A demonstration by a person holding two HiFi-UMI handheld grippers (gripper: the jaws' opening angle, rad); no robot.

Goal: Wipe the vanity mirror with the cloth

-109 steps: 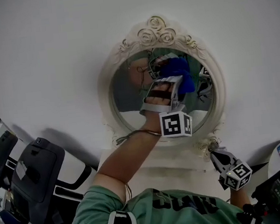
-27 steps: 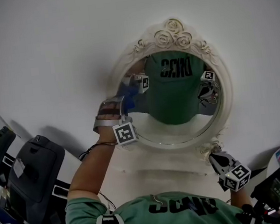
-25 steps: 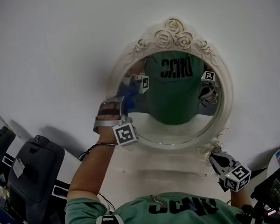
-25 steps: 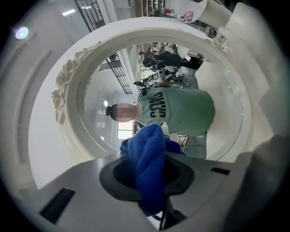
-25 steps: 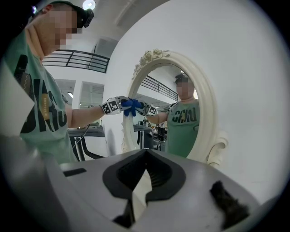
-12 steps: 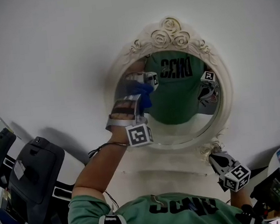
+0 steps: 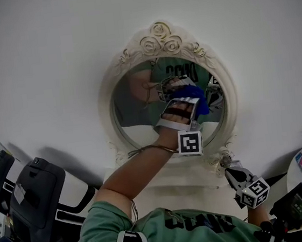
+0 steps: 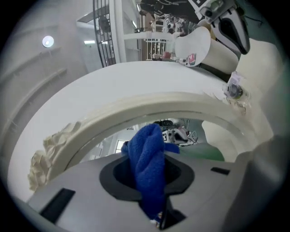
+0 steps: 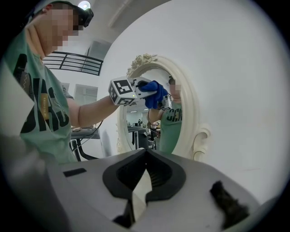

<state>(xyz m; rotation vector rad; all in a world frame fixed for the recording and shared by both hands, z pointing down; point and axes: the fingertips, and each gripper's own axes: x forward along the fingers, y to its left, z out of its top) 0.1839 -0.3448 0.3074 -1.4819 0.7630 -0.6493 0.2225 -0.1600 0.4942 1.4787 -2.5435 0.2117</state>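
Bunched blue cloth point(image 7: 198, 99), before ornate cream-framed round mirror point(image 7: 160, 38)

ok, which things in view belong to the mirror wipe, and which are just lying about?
In the job:
blue fluffy cloth
oval mirror in a cream rose-carved frame
left gripper, shut on the cloth

Lying about:
right gripper, shut and empty, below the frame
dark grey padded object, lower left
small black screened device, lower right

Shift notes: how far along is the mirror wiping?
Done: blue fleece cloth is clamped in the left gripper. In hand: it presses on the glass of the oval cream-framed mirror, right of centre. Left: cannot tell which areas are wiped; right gripper hangs shut below.
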